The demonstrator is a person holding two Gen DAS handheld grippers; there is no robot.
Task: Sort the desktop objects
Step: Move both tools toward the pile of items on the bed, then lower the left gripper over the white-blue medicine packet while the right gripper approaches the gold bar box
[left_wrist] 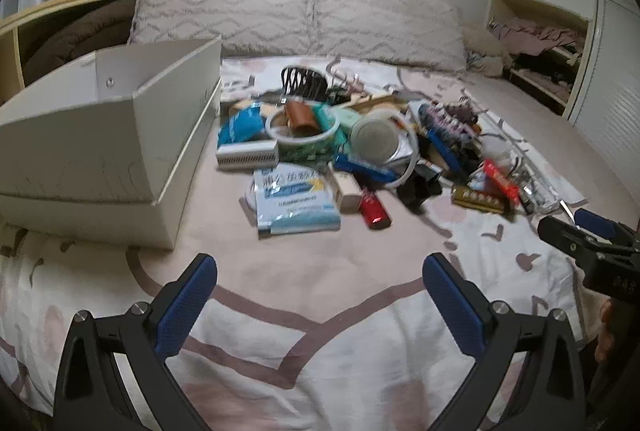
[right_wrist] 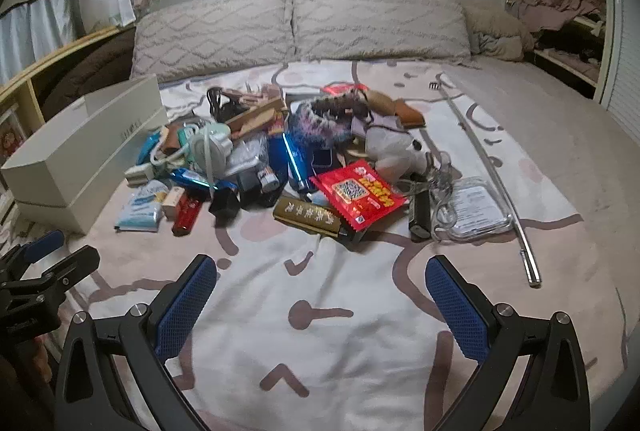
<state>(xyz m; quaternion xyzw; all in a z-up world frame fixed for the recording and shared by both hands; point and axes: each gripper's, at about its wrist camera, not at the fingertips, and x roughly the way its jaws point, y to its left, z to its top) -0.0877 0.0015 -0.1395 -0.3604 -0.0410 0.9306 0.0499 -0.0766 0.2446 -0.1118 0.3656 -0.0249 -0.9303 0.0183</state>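
A pile of small objects lies on the bed: a white-blue packet (left_wrist: pixel 294 201) (right_wrist: pixel 140 209), a red lighter (left_wrist: pixel 374 211) (right_wrist: pixel 187 211), a red snack packet (right_wrist: pixel 360 193), a gold bar-shaped pack (right_wrist: pixel 308 217), a clear plastic case (right_wrist: pixel 476 209), a round lid (left_wrist: pixel 374 141). A cream open box (left_wrist: pixel 104 135) (right_wrist: pixel 80 155) stands left of the pile. My left gripper (left_wrist: pixel 320 287) is open and empty, in front of the pile. My right gripper (right_wrist: pixel 320 287) is open and empty, short of the red packet; it also shows in the left wrist view (left_wrist: pixel 576 227).
Two patterned pillows (right_wrist: pixel 300 19) line the headboard. A long metal rod (right_wrist: pixel 492 179) lies right of the pile. A wooden shelf (right_wrist: pixel 24 87) runs along the left; an open cupboard (right_wrist: pixel 560 27) with clothes is at the far right. The bed sheet (right_wrist: pixel 320 331) is patterned.
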